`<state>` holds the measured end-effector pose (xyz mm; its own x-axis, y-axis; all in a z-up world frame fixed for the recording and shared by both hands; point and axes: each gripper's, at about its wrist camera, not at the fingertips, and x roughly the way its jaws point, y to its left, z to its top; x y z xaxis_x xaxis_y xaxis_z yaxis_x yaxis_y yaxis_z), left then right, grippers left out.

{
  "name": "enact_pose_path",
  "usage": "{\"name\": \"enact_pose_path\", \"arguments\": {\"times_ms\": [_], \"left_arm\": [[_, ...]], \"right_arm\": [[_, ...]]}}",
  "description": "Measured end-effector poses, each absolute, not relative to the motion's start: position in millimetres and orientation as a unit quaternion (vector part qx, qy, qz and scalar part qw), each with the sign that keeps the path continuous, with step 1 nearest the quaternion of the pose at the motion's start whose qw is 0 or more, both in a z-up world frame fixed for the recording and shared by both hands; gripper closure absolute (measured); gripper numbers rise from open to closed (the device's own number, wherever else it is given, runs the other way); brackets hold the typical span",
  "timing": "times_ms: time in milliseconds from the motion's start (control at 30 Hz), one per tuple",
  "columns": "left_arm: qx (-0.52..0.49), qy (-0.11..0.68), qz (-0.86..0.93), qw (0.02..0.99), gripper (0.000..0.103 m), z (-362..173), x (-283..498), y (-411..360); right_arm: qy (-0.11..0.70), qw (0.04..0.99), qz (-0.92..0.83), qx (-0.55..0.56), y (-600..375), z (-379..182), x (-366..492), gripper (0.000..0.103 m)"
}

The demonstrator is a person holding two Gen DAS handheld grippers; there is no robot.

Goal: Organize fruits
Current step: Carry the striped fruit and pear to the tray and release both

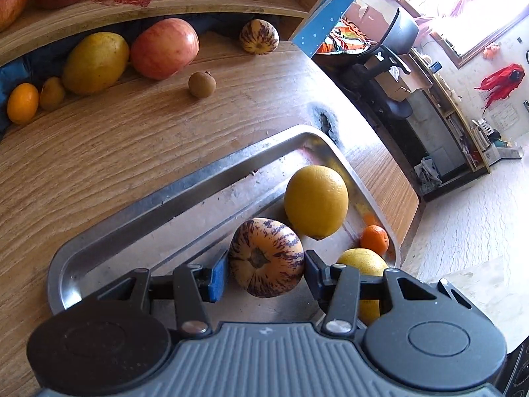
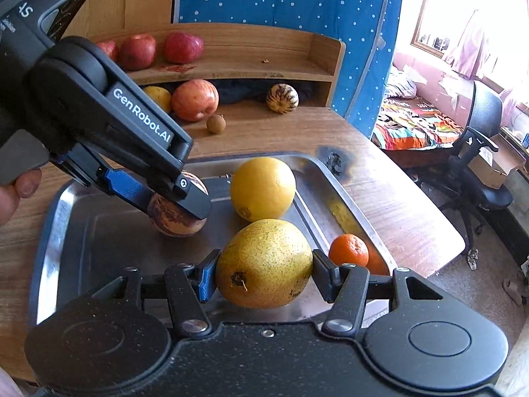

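Observation:
A metal tray (image 1: 198,178) (image 2: 49,218) lies on the wooden table. My left gripper (image 1: 266,266) (image 2: 178,203) is shut on a purple-striped melon (image 1: 266,258) (image 2: 175,221) low over the tray's middle. My right gripper (image 2: 264,276) is shut on a speckled yellow pear (image 2: 264,263) (image 1: 363,259) at the tray's near side; in the left wrist view the pear is partly hidden behind the gripper. A large yellow citrus (image 1: 315,200) (image 2: 263,188) and a tangerine (image 1: 374,239) (image 2: 348,249) rest in the tray toward its right end.
A wooden shelf (image 2: 231,66) at the back carries red apples (image 2: 183,47). Under it lie an apple (image 1: 164,48), a yellow fruit (image 1: 96,63), a second striped melon (image 1: 259,37), a small brown fruit (image 1: 202,84) and a small orange fruit (image 1: 22,102). The table edge and an office chair (image 2: 479,152) are to the right.

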<state>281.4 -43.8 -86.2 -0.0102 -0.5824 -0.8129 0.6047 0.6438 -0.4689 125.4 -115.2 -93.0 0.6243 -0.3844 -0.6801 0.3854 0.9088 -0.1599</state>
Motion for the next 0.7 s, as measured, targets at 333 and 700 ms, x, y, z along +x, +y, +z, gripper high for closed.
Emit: {"name": "enact_pose_path", "arguments": {"times_ms": [333,700], "left_arm": [[0.019,0.577,-0.424,0.698,0.051,-90.8,281.1,-46.6],[0.016,0.58,-0.413,0.702,0.024,-86.1,287.3,-38.3]], "right_arm": [[0.388,0.896,-0.216,0.004,-116.9,-99.7,129.4,0.044],[0.392,0.896,-0.208,-0.002,-116.0,-97.0,134.0,0.033]]}}
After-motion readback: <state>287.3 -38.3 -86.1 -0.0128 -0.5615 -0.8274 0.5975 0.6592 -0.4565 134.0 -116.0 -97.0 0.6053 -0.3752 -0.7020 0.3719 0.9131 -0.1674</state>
